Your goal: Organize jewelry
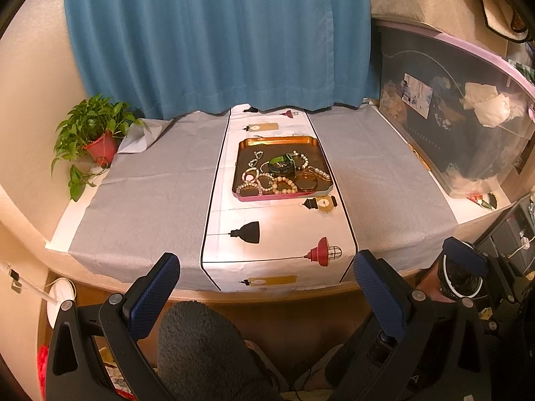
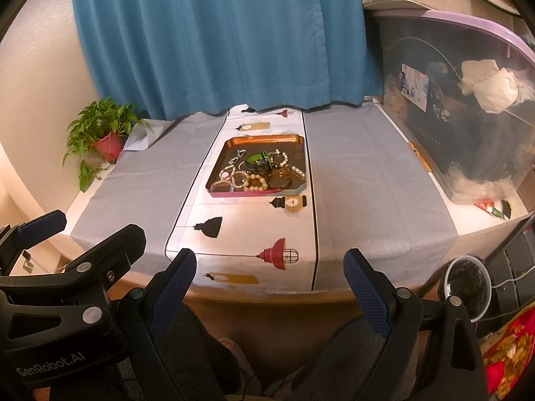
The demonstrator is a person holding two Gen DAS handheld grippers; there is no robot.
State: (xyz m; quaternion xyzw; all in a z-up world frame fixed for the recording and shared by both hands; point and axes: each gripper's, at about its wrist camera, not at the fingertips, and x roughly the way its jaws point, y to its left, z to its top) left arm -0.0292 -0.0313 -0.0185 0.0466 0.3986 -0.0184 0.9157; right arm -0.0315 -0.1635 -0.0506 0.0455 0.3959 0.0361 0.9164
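An orange tray [image 1: 277, 141] [image 2: 260, 140] sits on a white runner in the middle of the table. It holds a heap of jewelry: bead bracelets [image 1: 284, 185] [image 2: 255, 182], pearl strands, an amber bangle [image 1: 307, 182] [image 2: 279, 180] and a green-and-black band [image 1: 281, 163] [image 2: 257, 162]. My left gripper [image 1: 267, 267] hangs open below the table's near edge, nothing between its blue pads. My right gripper [image 2: 271, 264] is likewise open and empty, short of the table edge. In the right wrist view the left gripper's body [image 2: 67, 284] shows at lower left.
A potted plant [image 1: 97, 133] [image 2: 103, 133] stands at the table's back left. A large clear storage bin [image 1: 468, 127] [image 2: 468, 117] fills the right side. A blue curtain [image 1: 217, 33] hangs behind. Grey cloth [image 1: 150, 183] flanks the runner. A person's legs show below.
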